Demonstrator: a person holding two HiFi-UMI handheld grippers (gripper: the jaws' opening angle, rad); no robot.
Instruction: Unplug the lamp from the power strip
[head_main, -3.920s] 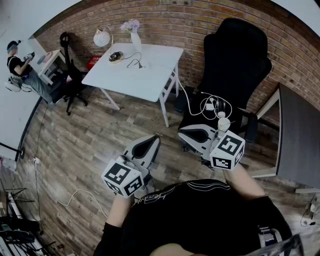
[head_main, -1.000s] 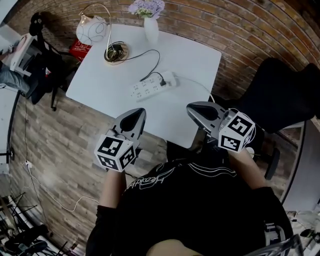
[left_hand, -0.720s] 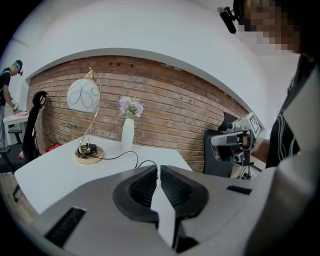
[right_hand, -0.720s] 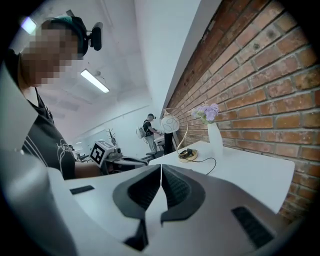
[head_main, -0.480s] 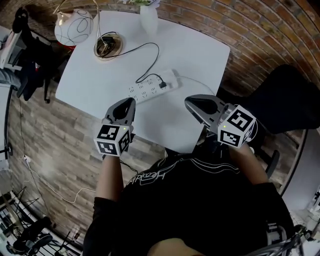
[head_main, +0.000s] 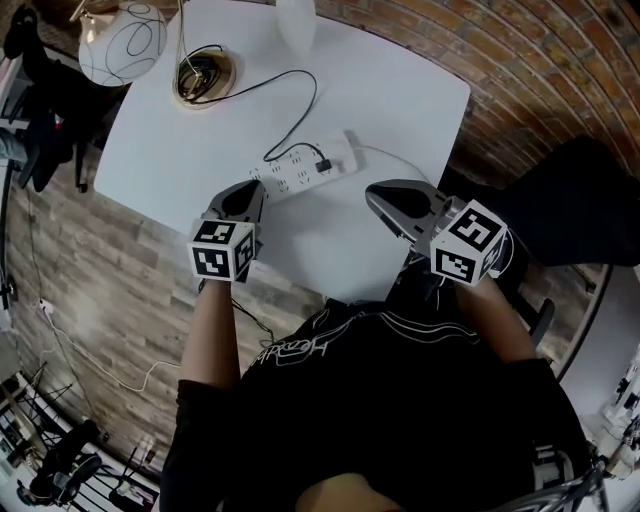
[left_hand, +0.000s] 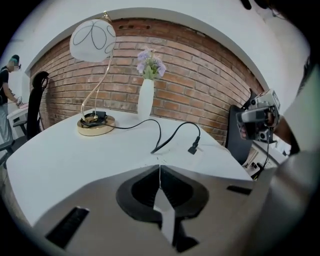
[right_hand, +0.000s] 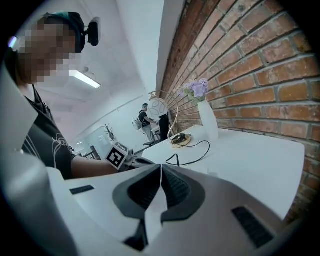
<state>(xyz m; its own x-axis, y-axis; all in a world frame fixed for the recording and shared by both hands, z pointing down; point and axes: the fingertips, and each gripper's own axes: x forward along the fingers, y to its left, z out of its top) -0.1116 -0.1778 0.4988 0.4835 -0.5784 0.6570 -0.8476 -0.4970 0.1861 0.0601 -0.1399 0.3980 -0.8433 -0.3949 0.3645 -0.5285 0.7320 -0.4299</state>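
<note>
A white power strip (head_main: 300, 170) lies on the white table (head_main: 400, 90). The lamp's black plug (head_main: 322, 165) sits in the strip near its right end, and its cord (head_main: 290, 110) runs back to the gold lamp base (head_main: 200, 75) under a white globe (head_main: 120, 45). My left gripper (head_main: 250, 190) is shut and empty, tips just short of the strip's left end. From the left gripper view (left_hand: 160, 167) the plug (left_hand: 194, 146) stands upright ahead and to the right. My right gripper (head_main: 373, 196) is shut and empty, right of the strip; its jaws (right_hand: 161, 167) point across the table.
A white vase (head_main: 295, 20) with purple flowers (left_hand: 150, 62) stands at the table's far edge by the brick wall. A black office chair (head_main: 570, 200) is to the right. Wooden floor lies left of the table. A person (left_hand: 7, 75) works at a desk far off.
Both grippers have come down and forward over the table. The left one has sunk most, from the table's near edge to the strip's left end. Both stay shut.
</note>
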